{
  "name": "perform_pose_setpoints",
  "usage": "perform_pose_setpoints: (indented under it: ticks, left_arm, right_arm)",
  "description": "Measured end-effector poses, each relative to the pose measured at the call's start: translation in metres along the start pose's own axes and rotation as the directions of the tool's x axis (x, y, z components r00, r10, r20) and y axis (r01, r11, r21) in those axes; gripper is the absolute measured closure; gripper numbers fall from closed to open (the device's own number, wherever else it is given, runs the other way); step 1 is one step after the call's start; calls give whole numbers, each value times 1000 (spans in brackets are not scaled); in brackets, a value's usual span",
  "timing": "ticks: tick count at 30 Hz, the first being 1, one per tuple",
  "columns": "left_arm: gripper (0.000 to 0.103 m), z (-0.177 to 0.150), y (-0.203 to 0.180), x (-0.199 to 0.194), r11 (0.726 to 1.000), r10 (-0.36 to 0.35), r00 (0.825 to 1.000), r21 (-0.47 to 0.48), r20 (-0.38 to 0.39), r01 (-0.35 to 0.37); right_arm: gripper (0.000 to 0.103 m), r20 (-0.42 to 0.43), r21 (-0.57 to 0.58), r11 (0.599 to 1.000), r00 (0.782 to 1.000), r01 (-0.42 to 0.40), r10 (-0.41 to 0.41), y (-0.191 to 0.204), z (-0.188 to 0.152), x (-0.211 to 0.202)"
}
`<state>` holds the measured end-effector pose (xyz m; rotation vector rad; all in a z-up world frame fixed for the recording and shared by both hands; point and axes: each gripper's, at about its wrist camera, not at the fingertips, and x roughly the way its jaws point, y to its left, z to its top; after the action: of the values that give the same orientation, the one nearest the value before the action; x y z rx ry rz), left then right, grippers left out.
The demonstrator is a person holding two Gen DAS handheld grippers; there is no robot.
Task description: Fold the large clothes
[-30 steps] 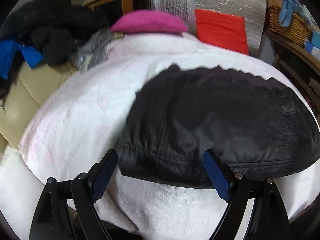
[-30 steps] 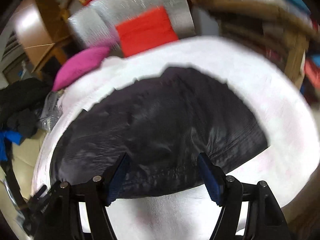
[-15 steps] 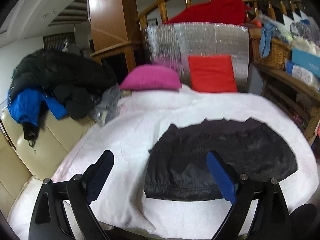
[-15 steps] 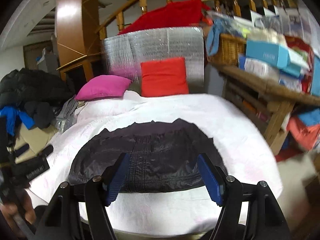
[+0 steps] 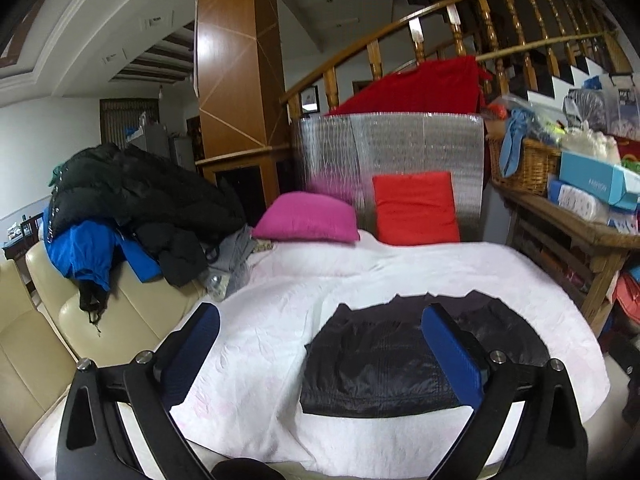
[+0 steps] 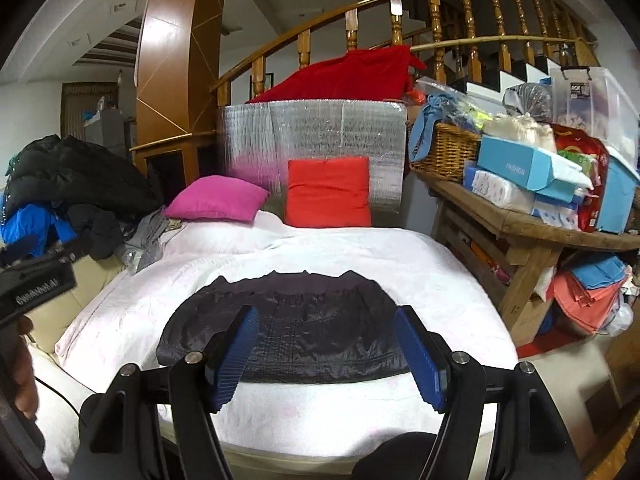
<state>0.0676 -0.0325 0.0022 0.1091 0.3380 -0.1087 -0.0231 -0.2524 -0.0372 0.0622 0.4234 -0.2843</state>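
Your left gripper (image 5: 320,356) sits at the bottom of the left wrist view, jaws spread wide, nothing between the blue pads (image 5: 452,356). Your right gripper (image 6: 326,356) is the same in its own view: wide apart, empty, held above the near edge of the white cover (image 6: 360,248). The black garment (image 5: 400,364) lies lower centre in both frames, flat on the cover, a compact rectangle with a straight near hem and a ragged-looking far edge. Judging by that shape, the fold on this piece looks finished, or close to it; how many layers it has I cannot tell. Neither claw touches it. At the left of both frames a heap of dark and blue coats (image 5: 120,208) sits on the cream sofa (image 5: 80,320), unfolded, so more work likely remains there. A pink cushion (image 5: 308,216) and a red cushion (image 5: 416,208) sit beyond, mid-frame.
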Motion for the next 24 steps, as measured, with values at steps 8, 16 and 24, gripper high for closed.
perform_pose_setpoints:
  ticks: [8,16,24]
  left_arm:
    - [0,8,4,-39,1000,11,998,5,62,-11]
    - [0,7,5,-55,999,36,996,13,87,-37]
    - [0,6,5,-64,999,38,994,11,99,-39]
  right_arm:
    - [29,11,12,1000,1000,-10,10,4,2,-21]
    - [29,32,7,1000,999,-8,7,11,4,-35]
    - [29,44,16,1000,999,-3,2,12,6,-41]
